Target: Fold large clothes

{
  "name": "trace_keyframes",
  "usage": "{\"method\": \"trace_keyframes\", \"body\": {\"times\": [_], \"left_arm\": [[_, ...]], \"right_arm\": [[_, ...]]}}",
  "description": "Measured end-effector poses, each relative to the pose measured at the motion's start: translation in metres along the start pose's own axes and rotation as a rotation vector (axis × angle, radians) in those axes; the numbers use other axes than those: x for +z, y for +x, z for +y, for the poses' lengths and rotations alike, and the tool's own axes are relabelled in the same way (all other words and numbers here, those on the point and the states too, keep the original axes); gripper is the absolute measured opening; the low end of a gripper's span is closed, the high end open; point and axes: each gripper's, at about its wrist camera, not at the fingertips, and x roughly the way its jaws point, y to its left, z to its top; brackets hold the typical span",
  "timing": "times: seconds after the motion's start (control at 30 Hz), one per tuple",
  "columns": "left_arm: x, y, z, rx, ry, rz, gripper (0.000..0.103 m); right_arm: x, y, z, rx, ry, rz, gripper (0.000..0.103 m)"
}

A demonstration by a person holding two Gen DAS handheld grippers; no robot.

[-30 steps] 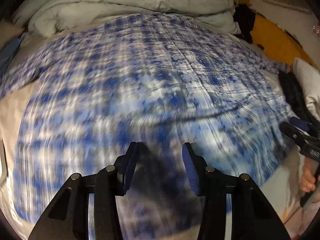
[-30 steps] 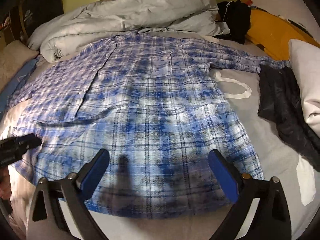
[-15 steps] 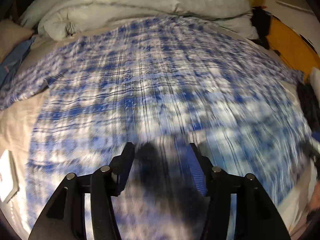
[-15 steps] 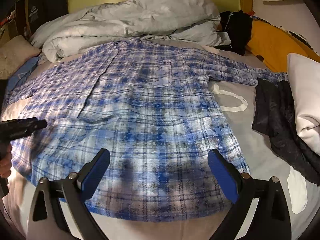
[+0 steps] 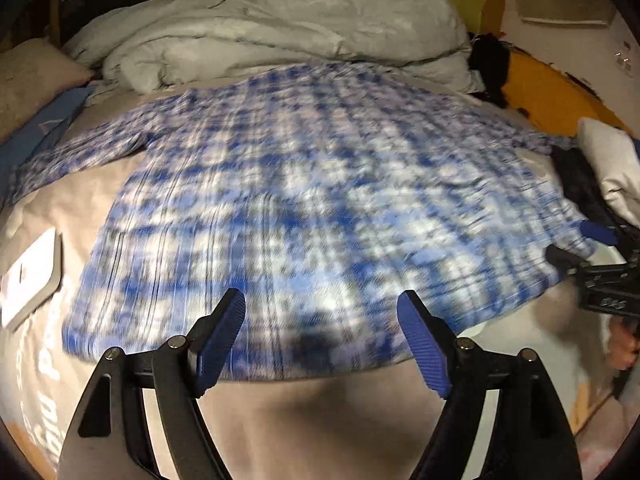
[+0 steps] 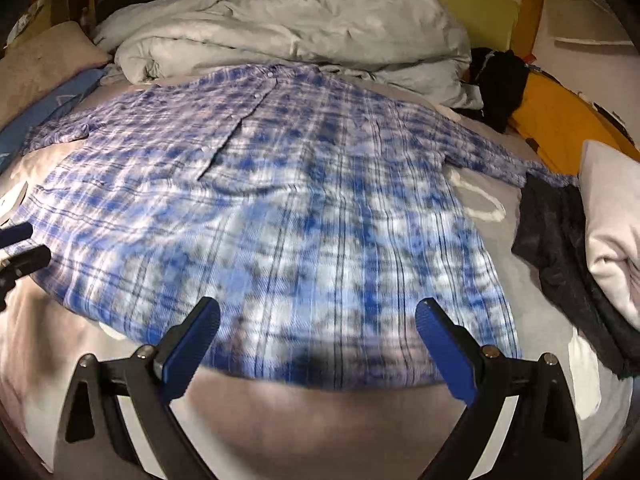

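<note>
The blue plaid shirt [image 6: 280, 208] lies spread flat on the bed [image 6: 320, 420], collar far, hem near. Left claw [image 5: 322, 336] and right claw [image 6: 318, 344] both gape wide at the hem, holding nothing.

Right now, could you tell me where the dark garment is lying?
In the right wrist view, the dark garment lies at the right, between the plaid shirt and the white pillow.

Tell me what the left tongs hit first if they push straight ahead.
Probably the shirt: the open left tongs point at its near hem, with nothing in between. Depth is unclear in the blur.
</note>
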Motion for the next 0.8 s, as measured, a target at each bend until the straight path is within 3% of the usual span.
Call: {"method": "trace_keyframes", "body": {"times": [0.07,0.2,0.43,0.67,0.8], "left_arm": [[-0.003,0.001,-0.004,-0.016,0.017,0.017,0.077],[-0.003,-0.020,-0.009,-0.013,0.059,-0.051,0.077],[-0.008,-0.028,-0.018,0.021,0.139,-0.069,0.078],[-0.012,-0.019,-0.023,0.043,0.174,-0.044,0.093],[-0.013,-0.015,-0.025,0.050,0.189,-0.049,0.102]], "right_arm": [[-0.003,-0.009,-0.002,-0.007,-0.008,-0.021,0.098],[-0.012,-0.029,0.001,-0.043,-0.082,-0.078,0.098],[-0.028,-0.036,0.003,-0.023,-0.154,-0.077,0.098],[-0.037,-0.024,0.017,-0.043,-0.228,-0.047,0.098],[-0.040,-0.031,0.029,-0.046,-0.282,-0.092,0.098]]}}
